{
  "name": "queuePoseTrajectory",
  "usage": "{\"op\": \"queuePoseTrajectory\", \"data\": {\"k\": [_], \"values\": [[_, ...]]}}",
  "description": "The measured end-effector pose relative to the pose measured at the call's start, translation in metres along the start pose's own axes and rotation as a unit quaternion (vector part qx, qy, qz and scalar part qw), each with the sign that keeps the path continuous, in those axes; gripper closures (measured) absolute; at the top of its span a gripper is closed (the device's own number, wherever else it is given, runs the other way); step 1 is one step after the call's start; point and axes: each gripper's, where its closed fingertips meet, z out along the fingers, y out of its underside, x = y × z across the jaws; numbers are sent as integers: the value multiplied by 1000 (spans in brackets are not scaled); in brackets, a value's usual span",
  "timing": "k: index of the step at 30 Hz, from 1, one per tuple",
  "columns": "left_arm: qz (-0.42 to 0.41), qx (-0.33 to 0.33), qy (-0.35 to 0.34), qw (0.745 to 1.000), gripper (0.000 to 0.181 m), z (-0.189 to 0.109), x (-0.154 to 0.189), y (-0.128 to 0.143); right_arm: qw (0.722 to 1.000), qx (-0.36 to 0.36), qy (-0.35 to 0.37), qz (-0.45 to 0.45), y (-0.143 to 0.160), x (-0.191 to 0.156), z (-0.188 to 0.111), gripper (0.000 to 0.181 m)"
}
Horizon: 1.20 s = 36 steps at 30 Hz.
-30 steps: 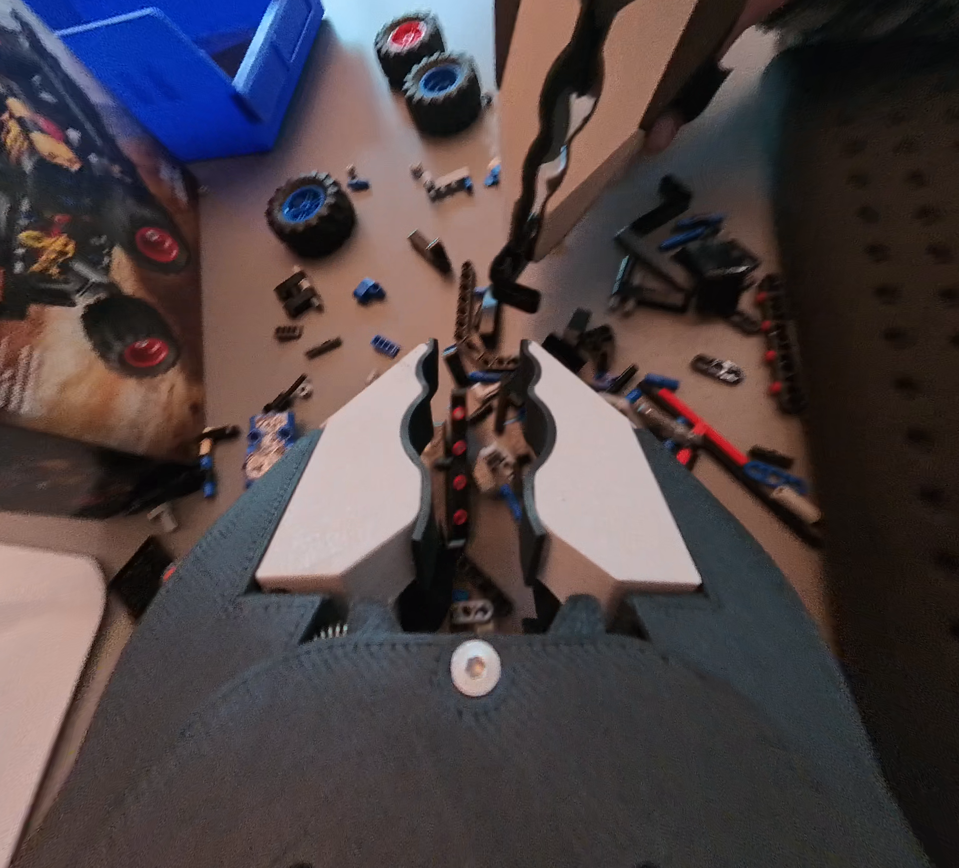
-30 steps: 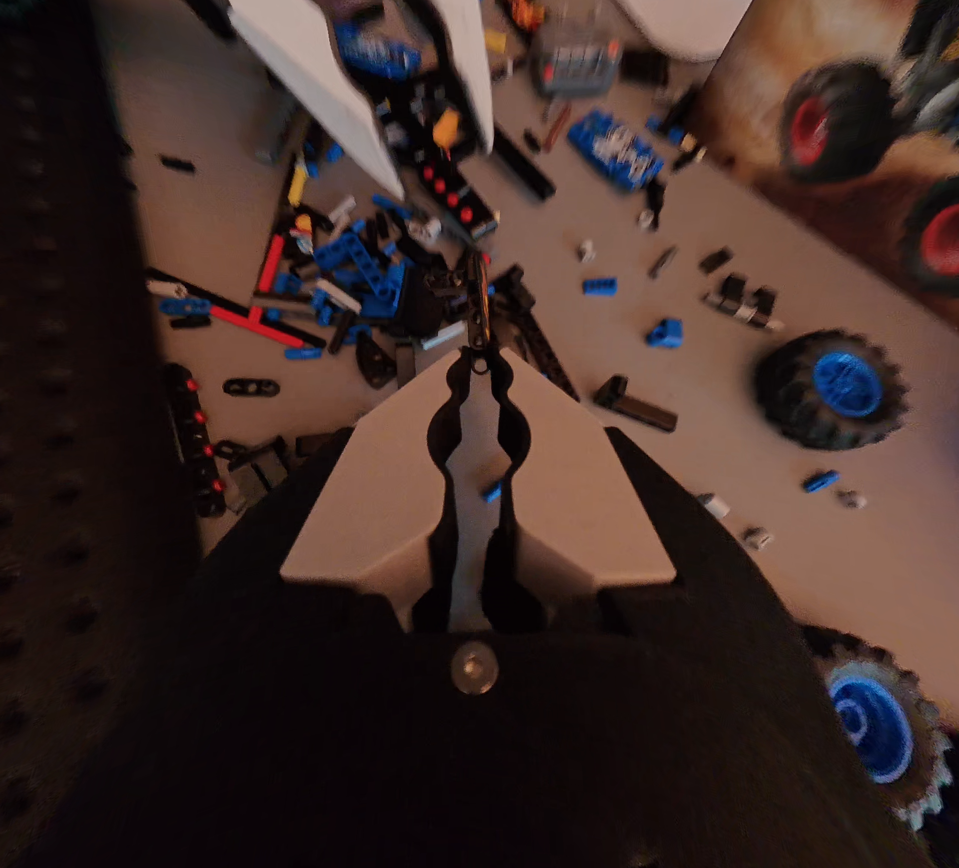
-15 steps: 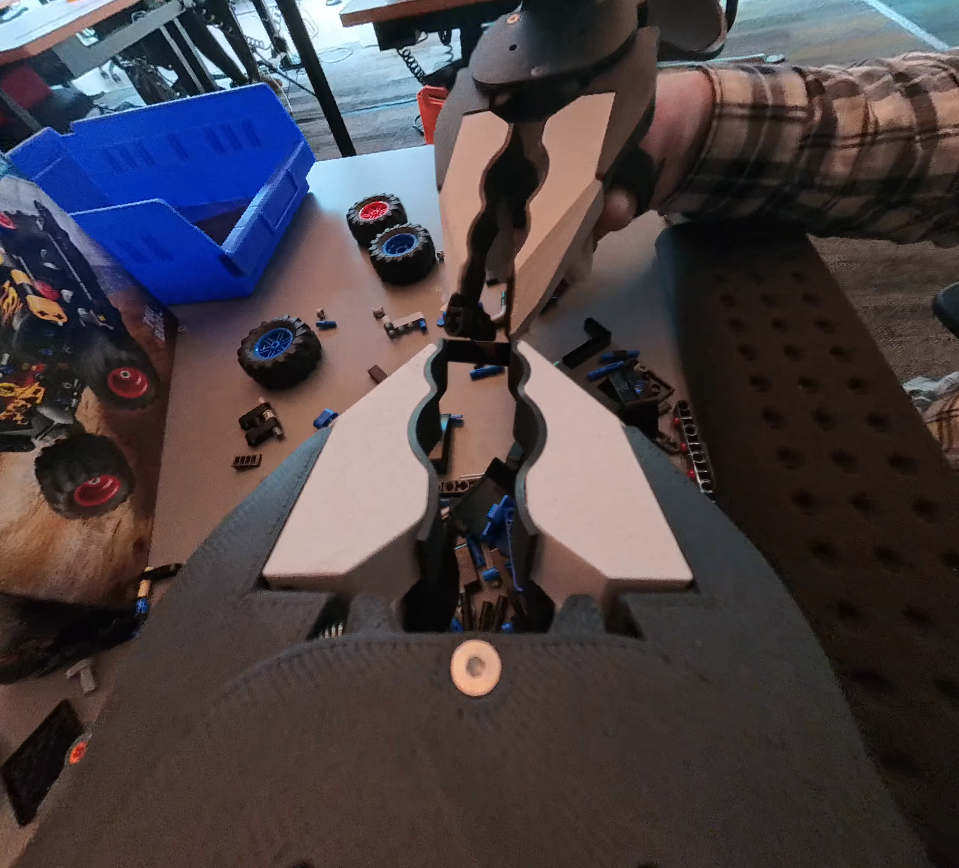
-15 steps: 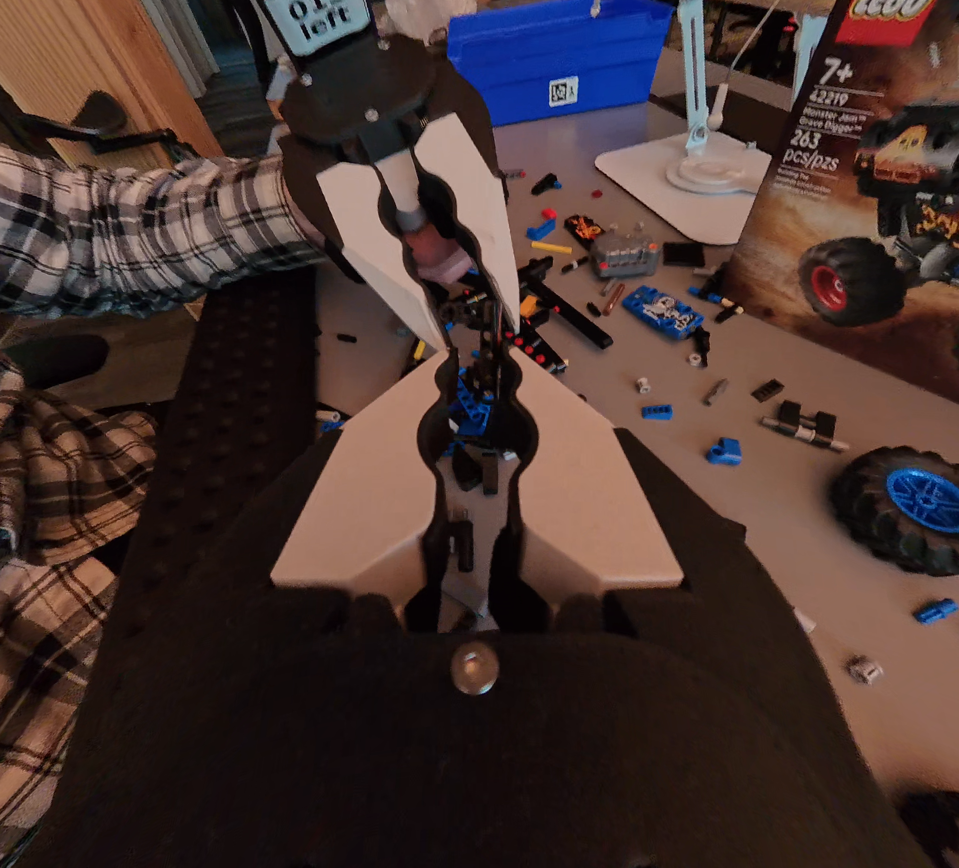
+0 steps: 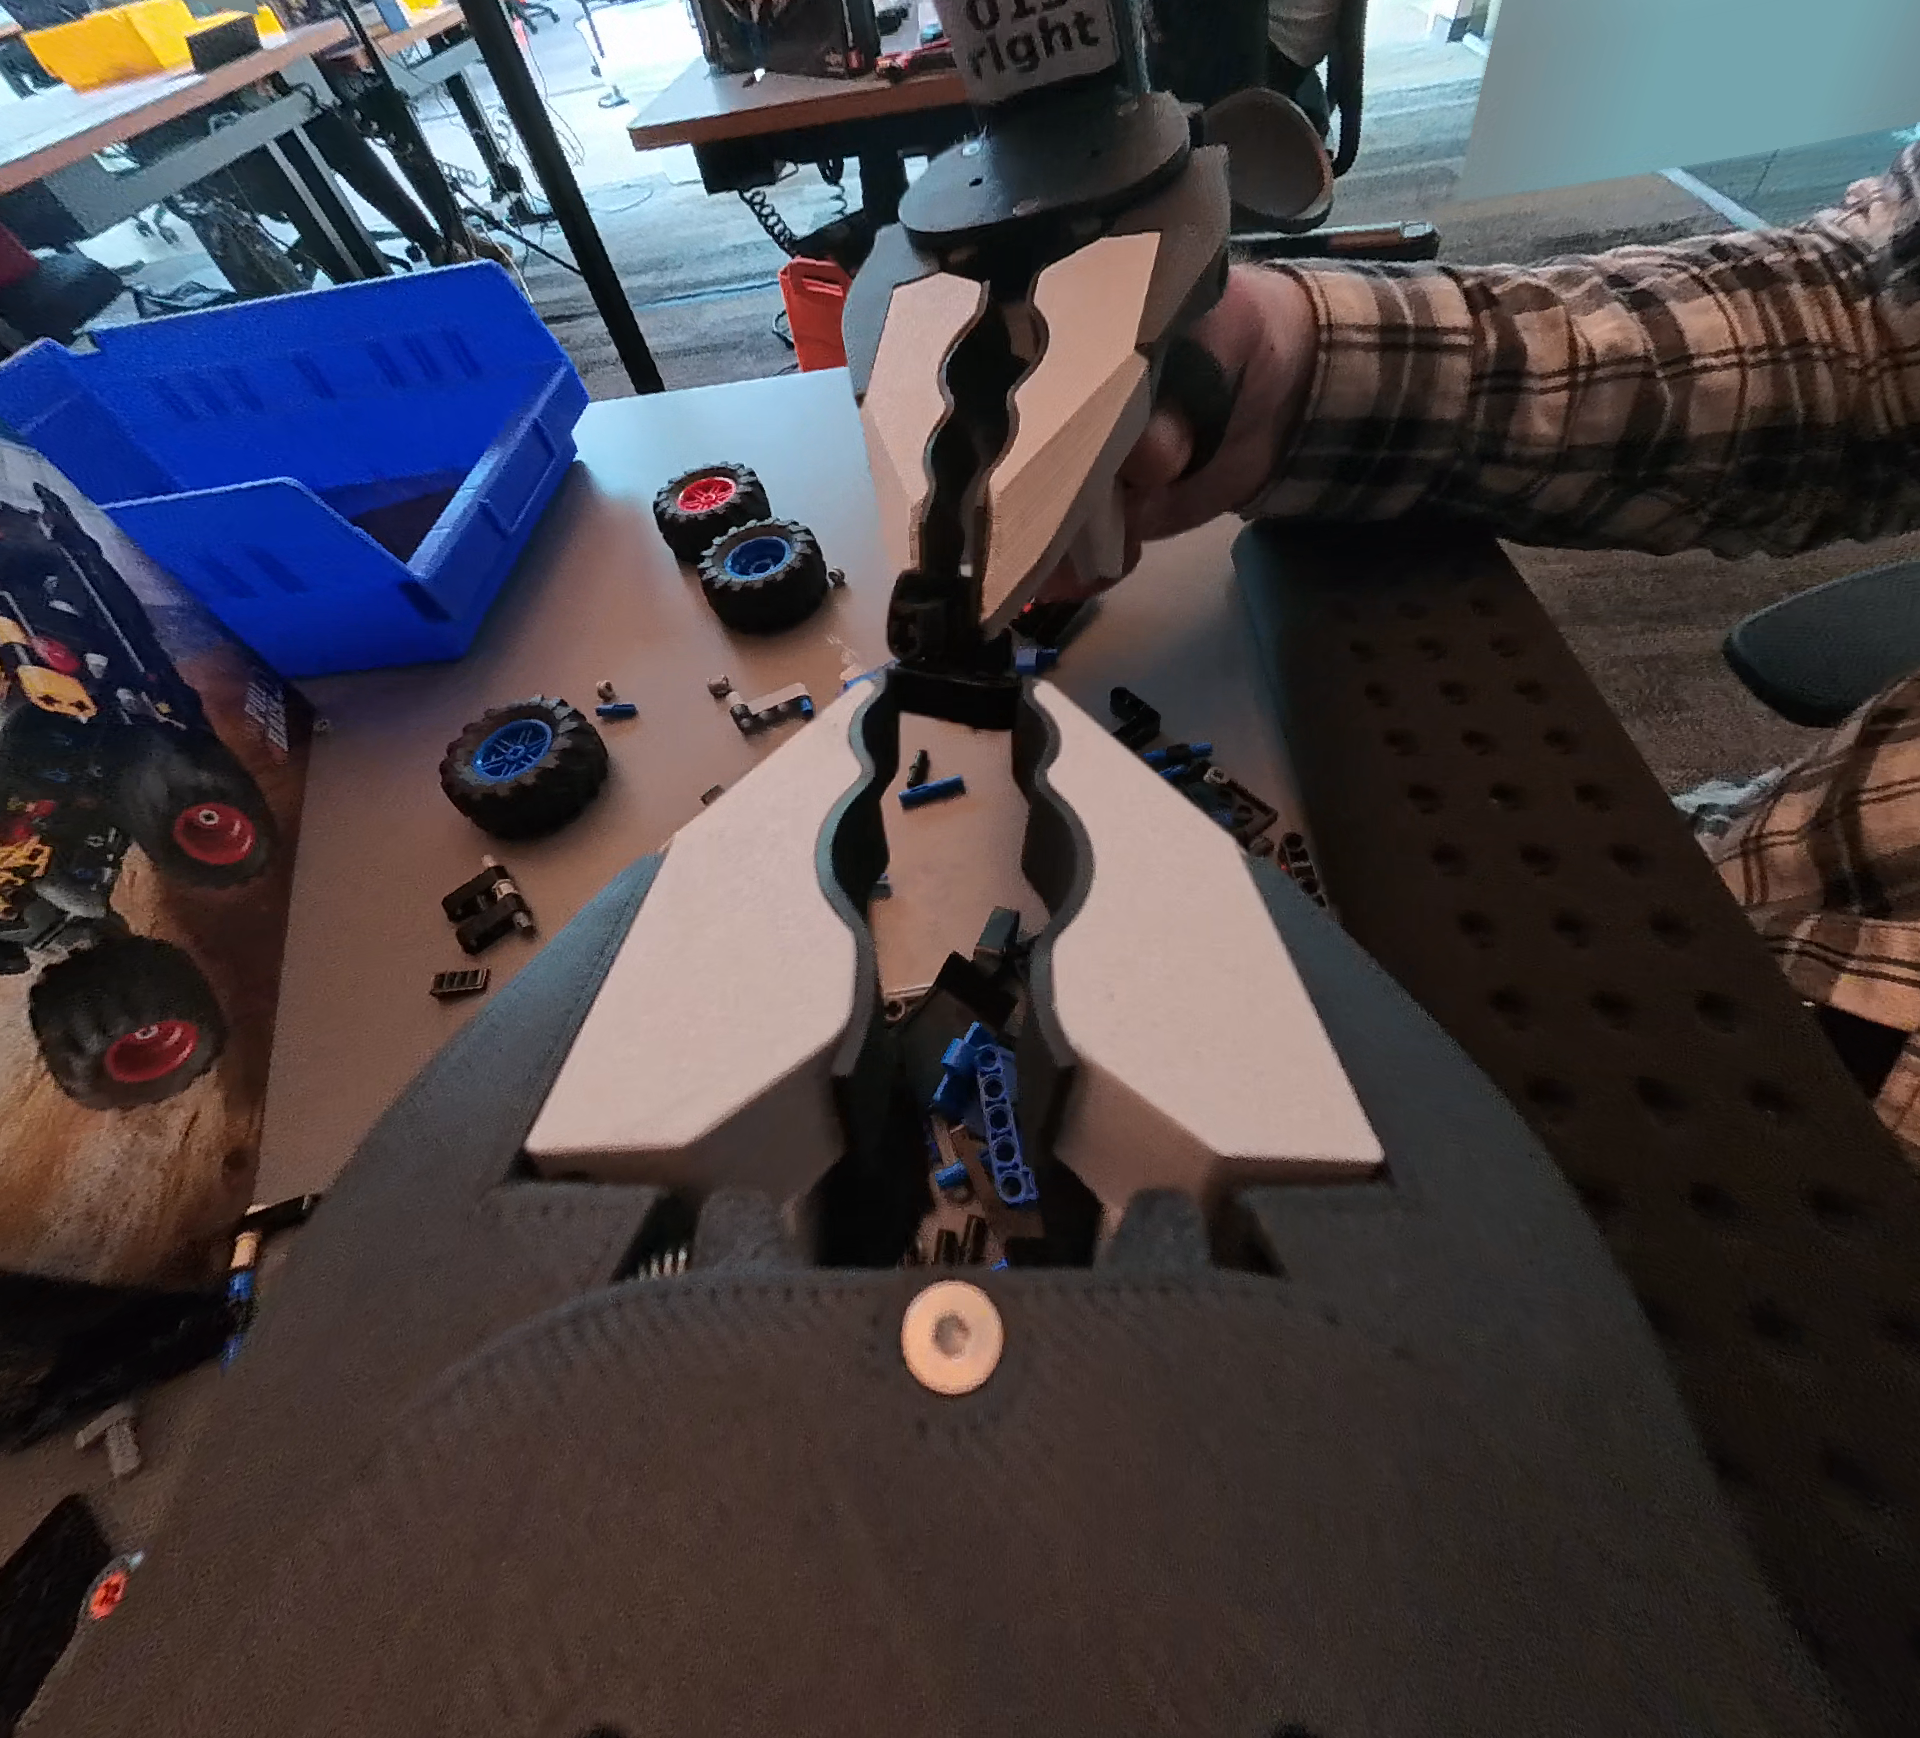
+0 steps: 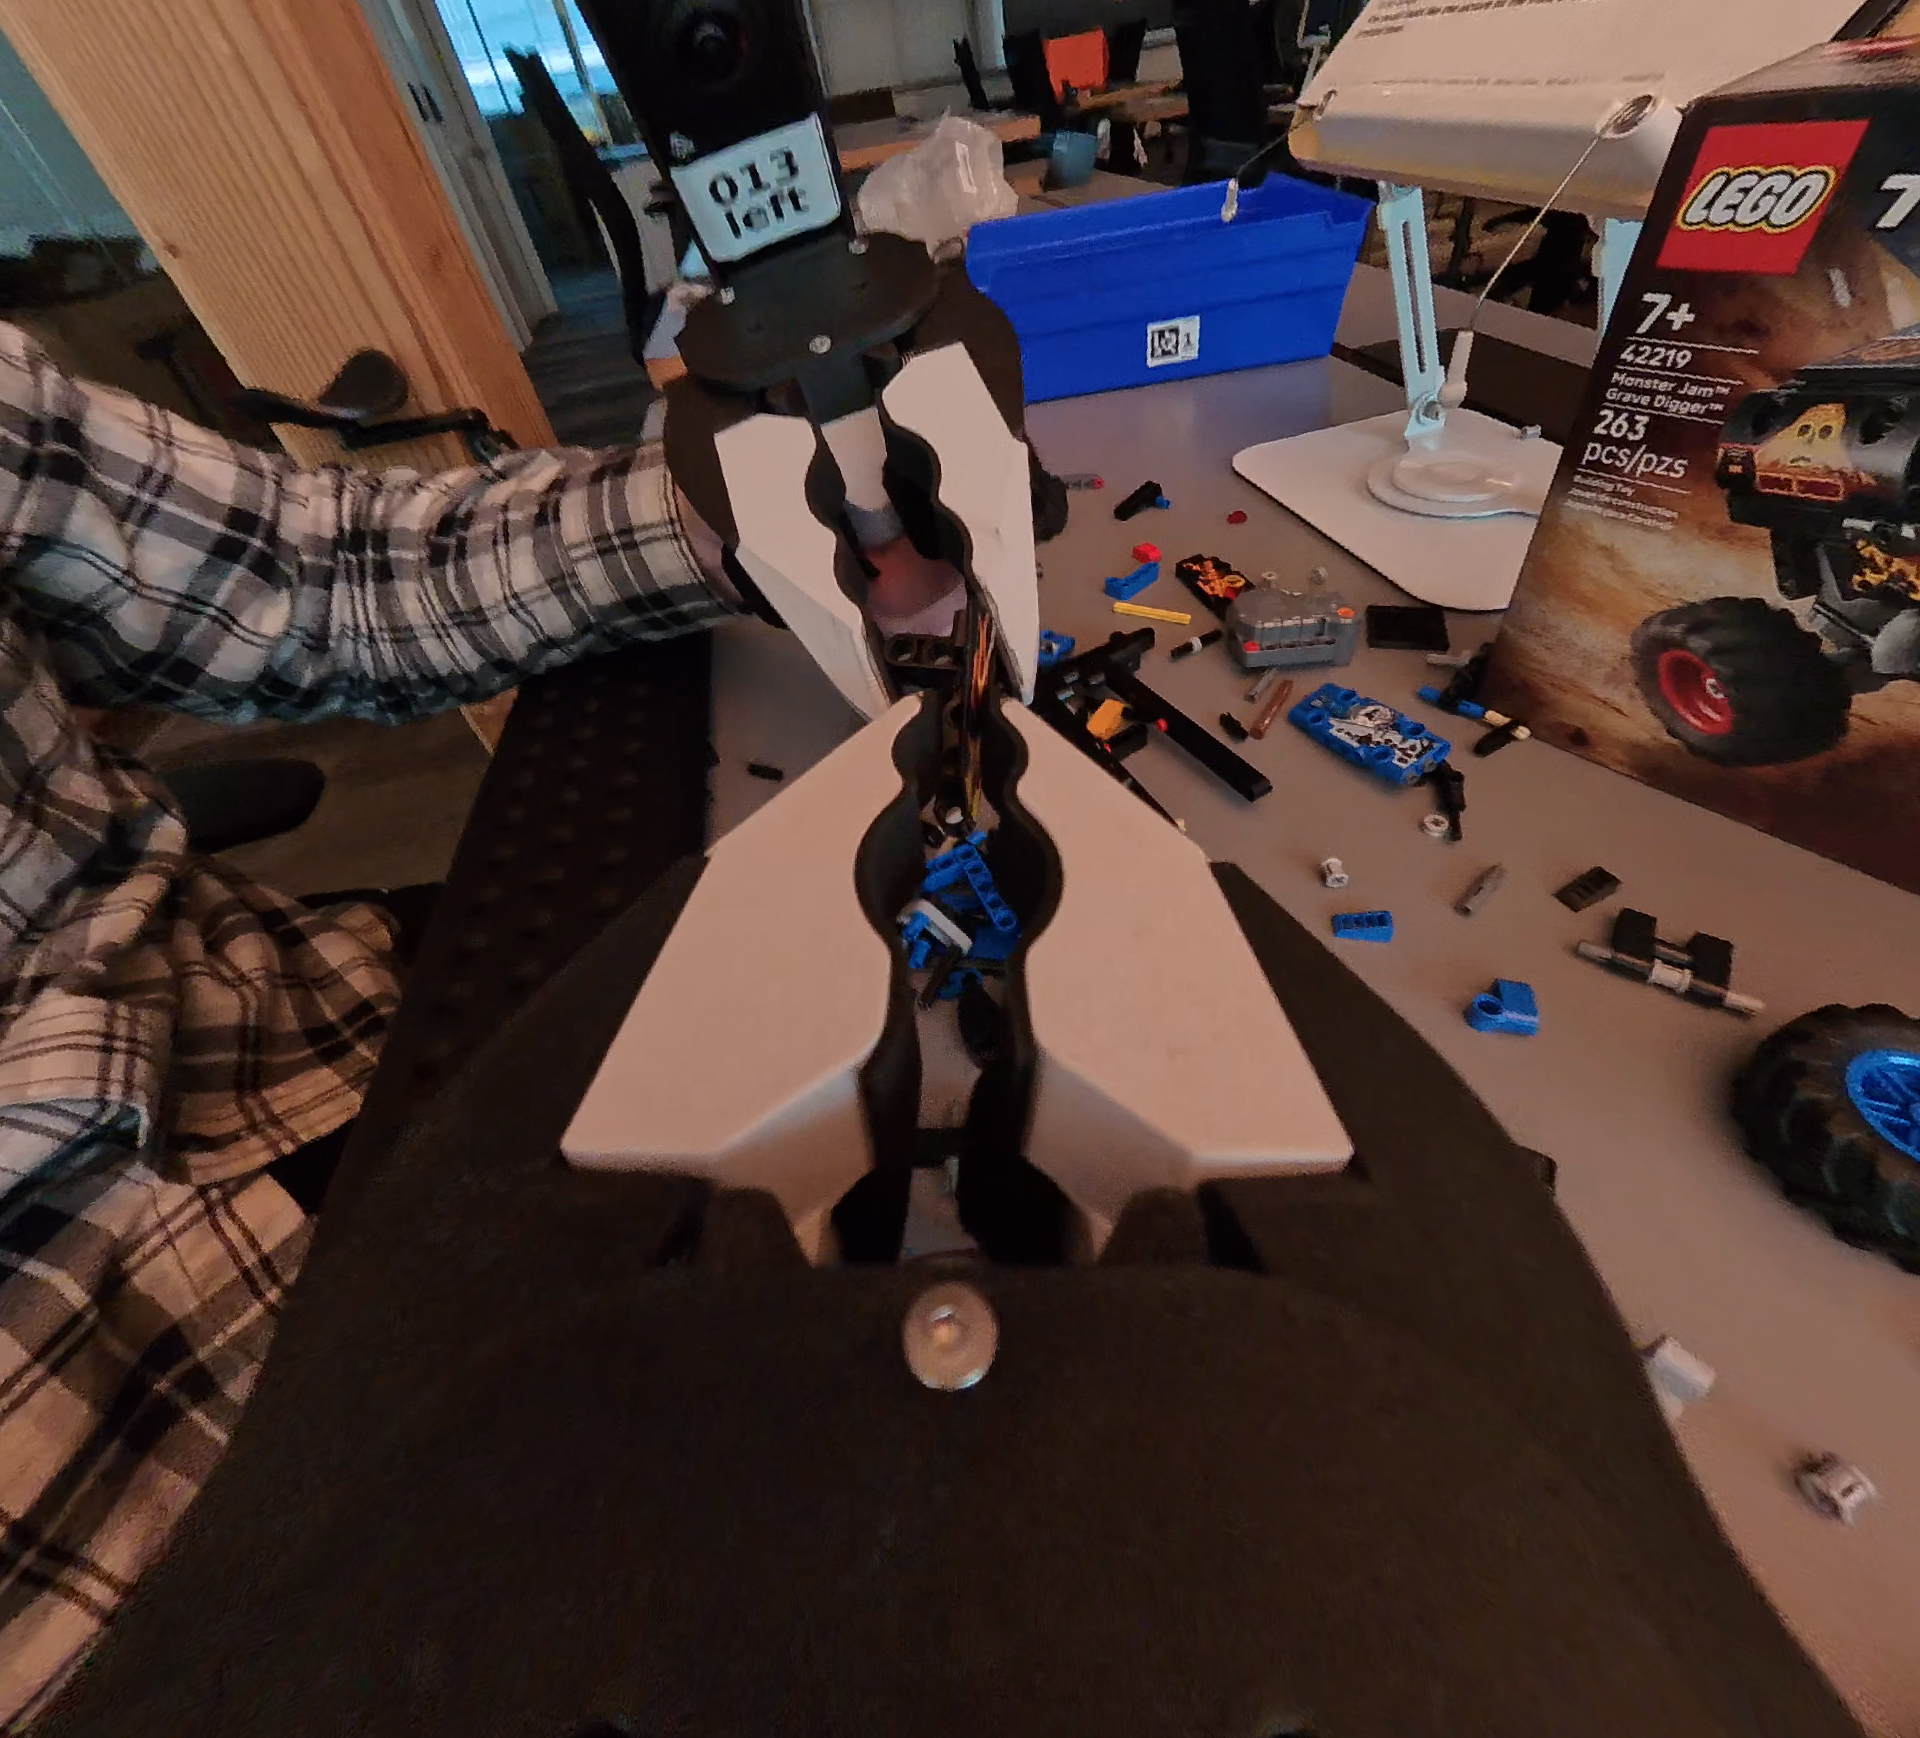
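The black brick piece [image 5: 951,689] is hanging above the blue bin's [image 5: 312,483] table; my left tool [image 5: 951,701] and right tool [image 5: 940,608] are both gripping it, risking it popping loose sideways.

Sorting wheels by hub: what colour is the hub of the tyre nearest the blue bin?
Red hub, clearest in the left wrist view.

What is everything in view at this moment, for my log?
Bin: one, blue, far side of table.
Wheels: three, black tyres, two blue hubs, one red, near the bin.
Toy box: one, printed, standing on table.
Stand: one, white, beside the box.
Loose bricks: many, black, blue, red, scattered.
Mat: one, black, perforated, table edge.
Black assembly: one, between both tools.
Left tool, right tool: gripping the assembly.
Sleeves: two, plaid.
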Motion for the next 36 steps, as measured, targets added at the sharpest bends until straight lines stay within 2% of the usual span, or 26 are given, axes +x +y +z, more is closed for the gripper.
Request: {"op": "queuePoseTrajectory", "data": {"k": [9,13,15,21,28,36], "values": [[-26,35,24,999,161,-2,5,-10,999,42,-4,-3,-10,-7,-6,177],[-16,33,5,999,161,-1,1,-11,998,47,-15,31,-5,-2,-4,176],[27,-15,-18,999,161,2,-1,2,1000,15,15,-2,3,3,-2,176],[71,-53,-30,996,161,3,3,11,998,-20,40,-40,8,3,6,180],[63,-30,-22,997,160,2,4,5,997,-11,47,-59,4,2,7,181],[69,16,-4,997,160,0,14,-10,997,43,23,-61,-8,-12,-1,181]]}}
